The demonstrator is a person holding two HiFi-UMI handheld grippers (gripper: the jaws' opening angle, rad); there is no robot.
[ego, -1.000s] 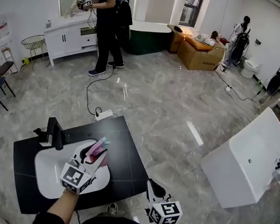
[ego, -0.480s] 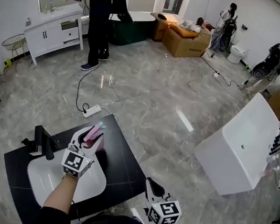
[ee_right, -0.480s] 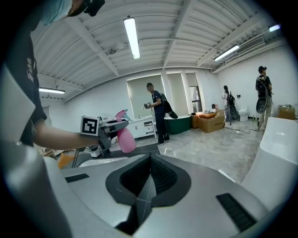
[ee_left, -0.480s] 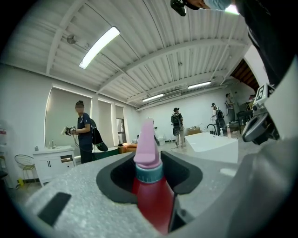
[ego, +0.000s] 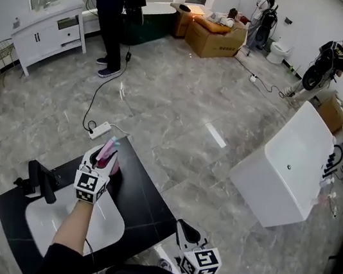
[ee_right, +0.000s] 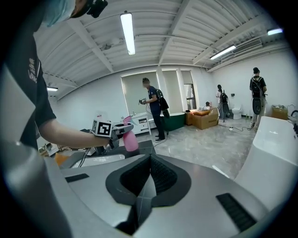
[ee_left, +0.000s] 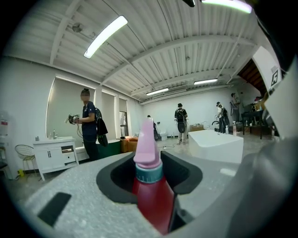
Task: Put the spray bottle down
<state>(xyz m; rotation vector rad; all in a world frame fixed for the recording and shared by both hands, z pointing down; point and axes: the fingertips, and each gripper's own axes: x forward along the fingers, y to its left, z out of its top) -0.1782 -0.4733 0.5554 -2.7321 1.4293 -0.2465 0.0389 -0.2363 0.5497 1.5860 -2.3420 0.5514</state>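
Note:
A pink-red spray bottle with a pink nozzle and teal collar is held in my left gripper, which is shut on it. It hangs over the far part of the black countertop, just beyond the white basin. In the left gripper view the bottle stands between the jaws, nozzle pointing away. The right gripper view shows the bottle and the left gripper out to the left. My right gripper is low, near my body off the counter's right edge. It is shut and empty.
A black faucet stands at the basin's left. A power strip with a cable lies on the floor beyond the counter. A white bathtub is to the right. A person stands at a white vanity far left; others stand at the back.
My left gripper carried the bottle from above the basin's right side away from me, to the counter's far part, and a little lower. The right gripper stayed put.

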